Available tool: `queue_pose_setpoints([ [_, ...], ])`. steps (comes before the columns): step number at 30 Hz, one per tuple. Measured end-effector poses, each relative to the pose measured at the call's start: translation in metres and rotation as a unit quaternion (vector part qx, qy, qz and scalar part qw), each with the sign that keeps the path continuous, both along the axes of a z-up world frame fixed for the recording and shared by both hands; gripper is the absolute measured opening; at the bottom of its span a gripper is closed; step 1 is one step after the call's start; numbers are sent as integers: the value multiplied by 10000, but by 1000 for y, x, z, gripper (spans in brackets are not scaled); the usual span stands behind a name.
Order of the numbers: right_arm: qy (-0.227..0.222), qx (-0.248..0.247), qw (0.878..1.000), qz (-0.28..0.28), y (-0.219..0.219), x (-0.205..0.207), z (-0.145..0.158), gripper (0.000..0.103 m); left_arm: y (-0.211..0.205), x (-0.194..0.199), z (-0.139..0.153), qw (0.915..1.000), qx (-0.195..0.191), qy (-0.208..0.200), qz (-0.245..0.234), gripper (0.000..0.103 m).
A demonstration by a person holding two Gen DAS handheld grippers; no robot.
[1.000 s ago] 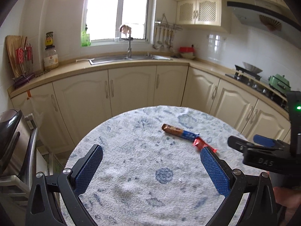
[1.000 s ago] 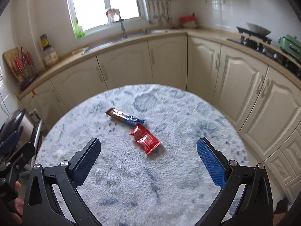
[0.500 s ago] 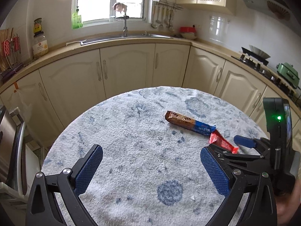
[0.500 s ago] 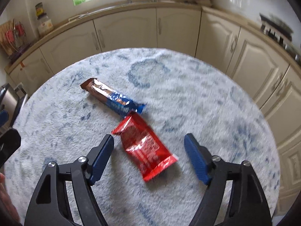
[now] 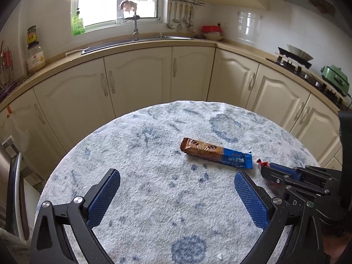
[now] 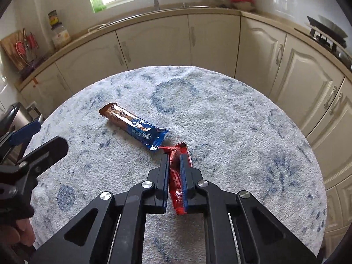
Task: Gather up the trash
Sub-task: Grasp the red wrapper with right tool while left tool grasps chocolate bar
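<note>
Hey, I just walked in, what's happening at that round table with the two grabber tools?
A person is clearing trash off the round table with the blue-and-white fuzzy cover, one handheld gripper in each hand. The right gripper has just closed and is shut on the red foil snack wrapper, which still rests on the cover. The left gripper is open, just short of the brown-and-blue biscuit packet, which lies untouched beside the red one.

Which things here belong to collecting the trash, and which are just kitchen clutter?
Part of the job:
- red wrapper, clamped in the right gripper, whose jaws have just been closing
- brown and blue snack bar, lying on the round table
- left gripper, jaws open, holding nothing

Just lying about:
- jar on the counter
- sink tap
- green pot
- hanging ladles
</note>
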State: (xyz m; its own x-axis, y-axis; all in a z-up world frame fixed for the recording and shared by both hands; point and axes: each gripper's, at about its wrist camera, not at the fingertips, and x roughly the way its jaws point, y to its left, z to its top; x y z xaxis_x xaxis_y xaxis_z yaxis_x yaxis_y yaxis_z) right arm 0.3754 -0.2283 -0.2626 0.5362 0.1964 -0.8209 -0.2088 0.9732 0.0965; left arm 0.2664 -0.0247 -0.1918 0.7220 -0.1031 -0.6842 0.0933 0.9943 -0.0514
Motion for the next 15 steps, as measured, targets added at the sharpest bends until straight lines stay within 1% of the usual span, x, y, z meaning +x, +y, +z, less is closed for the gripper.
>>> queue_pose_setpoints([
  [2, 21, 122, 9999, -11, -3, 0, 0, 9, -7, 8, -3, 10000, 17, 7, -41, 102],
  [7, -47, 235, 9997, -43, -11, 0, 4, 8, -27, 18, -12, 9999, 73, 24, -105, 102],
  [9, -89, 311, 9995, -71, -17, 0, 6, 8, -33, 27, -17, 9998, 69, 89, -133, 102],
  [15, -197, 307, 9990, -258, -38, -2, 9, 8, -60, 52, -31, 9990, 182, 276, -301, 102],
])
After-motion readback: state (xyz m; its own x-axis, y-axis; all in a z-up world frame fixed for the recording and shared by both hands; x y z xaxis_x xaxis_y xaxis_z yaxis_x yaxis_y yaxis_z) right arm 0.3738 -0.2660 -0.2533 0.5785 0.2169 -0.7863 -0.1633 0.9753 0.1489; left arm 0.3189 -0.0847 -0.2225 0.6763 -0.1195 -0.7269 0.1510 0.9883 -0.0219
